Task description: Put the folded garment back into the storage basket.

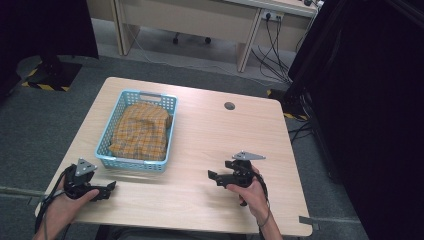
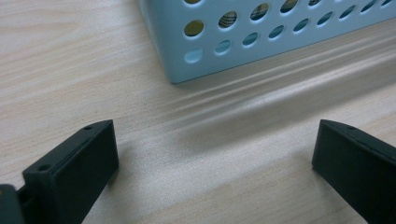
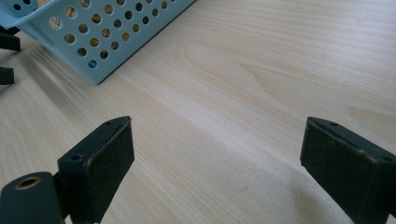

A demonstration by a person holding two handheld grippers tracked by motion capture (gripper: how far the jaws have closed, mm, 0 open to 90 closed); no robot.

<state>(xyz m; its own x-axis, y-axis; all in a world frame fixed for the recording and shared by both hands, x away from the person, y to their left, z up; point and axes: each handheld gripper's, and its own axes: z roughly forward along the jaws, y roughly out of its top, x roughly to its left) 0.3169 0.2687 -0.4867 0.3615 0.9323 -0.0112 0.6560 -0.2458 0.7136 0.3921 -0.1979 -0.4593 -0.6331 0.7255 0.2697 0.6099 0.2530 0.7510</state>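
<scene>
Your left gripper (image 1: 111, 188) sits low at lower left of the high view, jaws spread wide and empty, nearest the light-blue basket (image 1: 131, 165). Your right gripper (image 1: 212, 176), equally released, hovers at centre-bottom. The checked orange cloth (image 1: 141, 131) lies up-frame inside the basket, long axis running away from you on the desk (image 1: 210, 130).

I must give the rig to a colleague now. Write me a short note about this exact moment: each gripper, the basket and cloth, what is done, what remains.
Left gripper: open, holding nothing, low over the table at the near left corner of the basket.
Right gripper: open, holding nothing, near the front middle of the table, jaws turned toward the basket.
Blue perforated basket: left half of the table.
Orange checked cloth: bundled inside the basket.
Done: nothing gripped yet.
Left: probably grasping the cloth or the basket; approach from either side looks free.
</scene>
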